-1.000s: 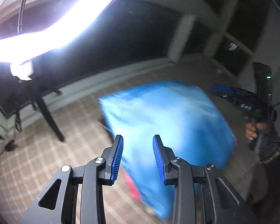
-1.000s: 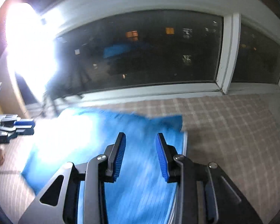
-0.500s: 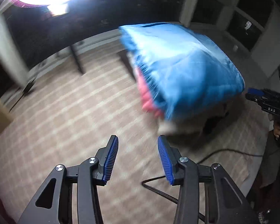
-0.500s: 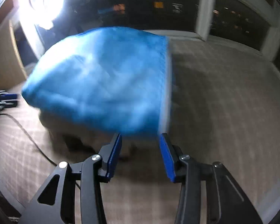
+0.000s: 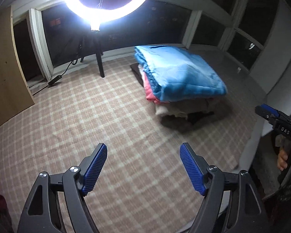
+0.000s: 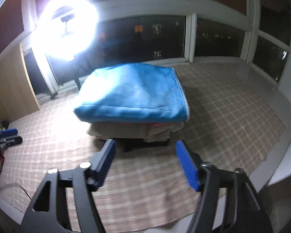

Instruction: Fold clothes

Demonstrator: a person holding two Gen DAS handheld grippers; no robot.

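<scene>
Blue folded garment (image 5: 181,73) tops the clothes pile, well beyond both grippers' just-widened, empty jaws.

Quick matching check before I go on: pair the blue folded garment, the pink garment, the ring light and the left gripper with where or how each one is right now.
1. blue folded garment
2. pink garment
3. ring light
4. left gripper

a. lit, on a stand by the window
b. open, nothing between its fingers
c. top of the pile
d. directly under the top layer

Pairs: 1-c, 2-d, 3-a, 4-b
</scene>
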